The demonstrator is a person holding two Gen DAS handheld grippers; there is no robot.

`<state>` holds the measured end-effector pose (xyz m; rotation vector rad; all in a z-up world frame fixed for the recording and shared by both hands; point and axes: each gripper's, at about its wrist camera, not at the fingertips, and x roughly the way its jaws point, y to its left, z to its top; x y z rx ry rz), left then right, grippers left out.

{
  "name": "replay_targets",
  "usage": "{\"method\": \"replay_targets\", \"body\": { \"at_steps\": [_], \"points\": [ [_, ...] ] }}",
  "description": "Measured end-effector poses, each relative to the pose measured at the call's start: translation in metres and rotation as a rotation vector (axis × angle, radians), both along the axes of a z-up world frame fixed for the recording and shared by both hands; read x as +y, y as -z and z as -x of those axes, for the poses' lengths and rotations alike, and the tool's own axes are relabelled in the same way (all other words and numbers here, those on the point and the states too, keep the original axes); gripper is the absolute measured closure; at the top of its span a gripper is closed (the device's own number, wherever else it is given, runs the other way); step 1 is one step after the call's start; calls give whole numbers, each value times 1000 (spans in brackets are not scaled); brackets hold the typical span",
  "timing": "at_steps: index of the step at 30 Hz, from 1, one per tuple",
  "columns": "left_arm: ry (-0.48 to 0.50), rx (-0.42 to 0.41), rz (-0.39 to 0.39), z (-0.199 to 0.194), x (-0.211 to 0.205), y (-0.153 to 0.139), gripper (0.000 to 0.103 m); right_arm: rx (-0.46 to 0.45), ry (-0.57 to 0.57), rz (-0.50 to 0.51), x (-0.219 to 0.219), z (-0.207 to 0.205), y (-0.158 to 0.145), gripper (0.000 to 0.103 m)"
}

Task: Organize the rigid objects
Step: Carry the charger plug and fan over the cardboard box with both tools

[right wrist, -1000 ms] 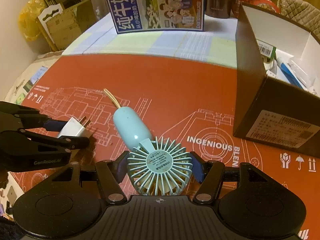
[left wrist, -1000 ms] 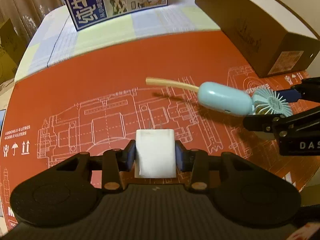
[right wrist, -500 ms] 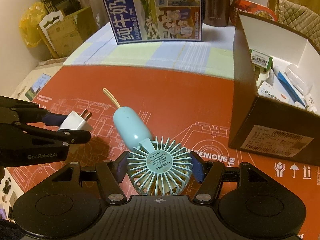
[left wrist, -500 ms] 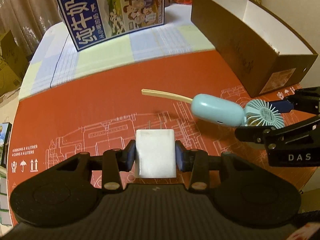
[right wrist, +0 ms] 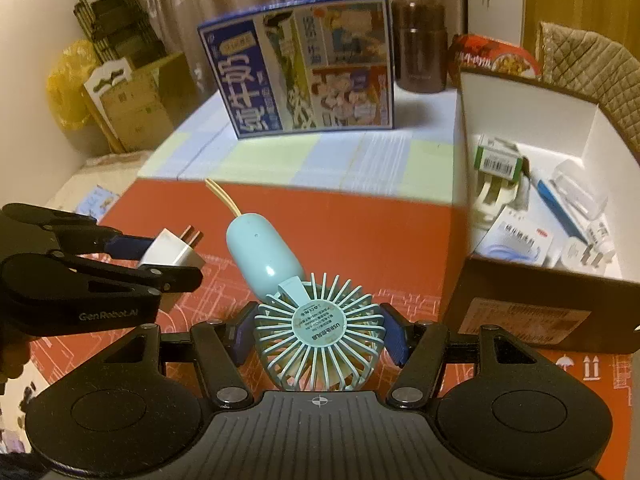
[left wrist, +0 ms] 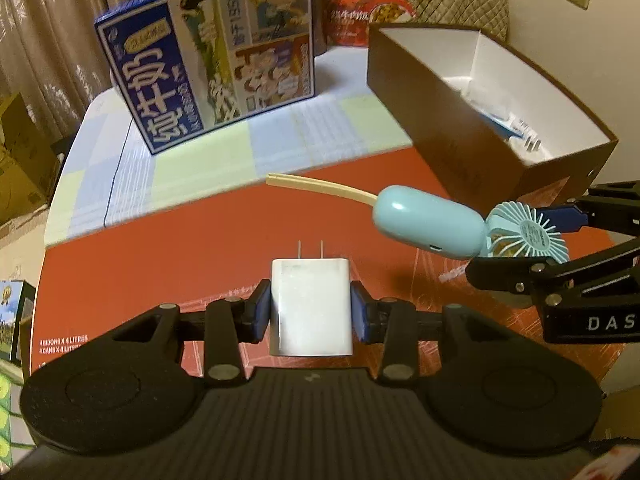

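Note:
My left gripper (left wrist: 311, 312) is shut on a white wall charger (left wrist: 312, 306), prongs pointing forward, held above the red mat (left wrist: 160, 248). The charger also shows in the right wrist view (right wrist: 172, 250). My right gripper (right wrist: 318, 334) is shut on the head of a light-blue handheld fan (right wrist: 316, 328), its handle (right wrist: 262, 246) and beige strap pointing away. The fan also shows in the left wrist view (left wrist: 436, 228), to the right of the charger. An open brown box (right wrist: 532, 312) with a white inside stands to the right and holds several small items.
A blue milk carton box (left wrist: 208, 80) stands at the back on a checked cloth (left wrist: 192, 164). A brown jar (right wrist: 420, 56) and a red snack bag (right wrist: 492, 56) stand behind the box. Cardboard and bags lie off the table to the left.
Both grippers have risen with their objects, well above the mat. The inside of the brown box has come into view in both cameras.

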<state>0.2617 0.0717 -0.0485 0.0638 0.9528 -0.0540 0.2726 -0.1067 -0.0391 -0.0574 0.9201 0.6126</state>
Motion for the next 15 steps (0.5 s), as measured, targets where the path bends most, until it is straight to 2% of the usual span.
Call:
{"method": "replay_targets", "body": {
  "at_steps": [15],
  "points": [
    [94, -89, 19, -32, -51, -39, 67, -72, 130, -56, -57, -22, -40, 43]
  ]
}}
